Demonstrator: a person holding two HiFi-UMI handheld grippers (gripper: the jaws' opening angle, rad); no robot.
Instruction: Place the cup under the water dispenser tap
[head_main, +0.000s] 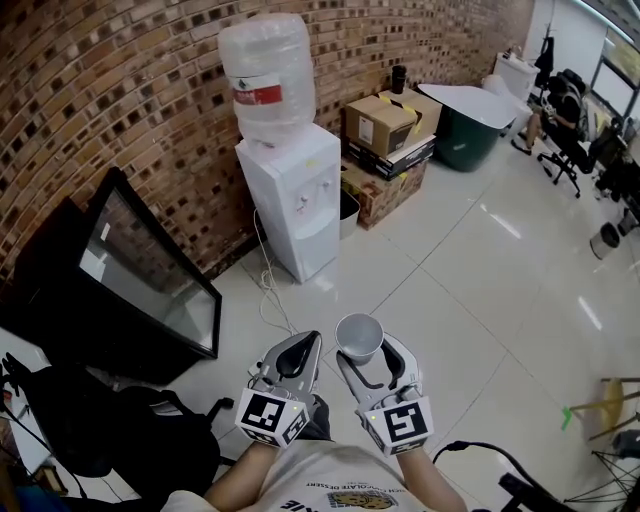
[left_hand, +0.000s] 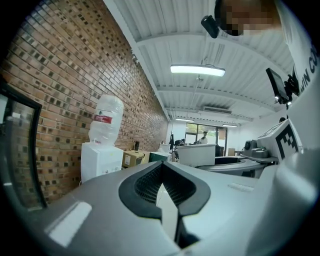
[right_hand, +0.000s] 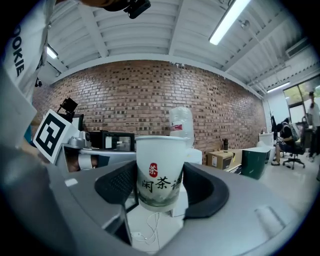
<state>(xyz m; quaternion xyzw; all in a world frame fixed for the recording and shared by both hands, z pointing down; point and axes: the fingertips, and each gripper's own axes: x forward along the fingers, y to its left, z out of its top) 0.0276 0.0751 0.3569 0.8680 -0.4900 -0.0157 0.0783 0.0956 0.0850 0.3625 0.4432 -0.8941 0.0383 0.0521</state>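
Right tongs (head_main: 368, 358) grip the paper cup (head_main: 359, 336) upright in the near foreground, well short of the far water dispenser (head_main: 297, 190); left tongs (head_main: 301, 347) clenched, empty. Carrying the cup level until beneath the tap (head_main: 304, 204) looks wise.

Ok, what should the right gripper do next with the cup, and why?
Probably carry it forward toward the water dispenser: the right gripper holds the cup upright, but the taps are well ahead across the floor.

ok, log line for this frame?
right gripper: shut on cup | left gripper: shut, empty | water dispenser: ahead, cup not under it
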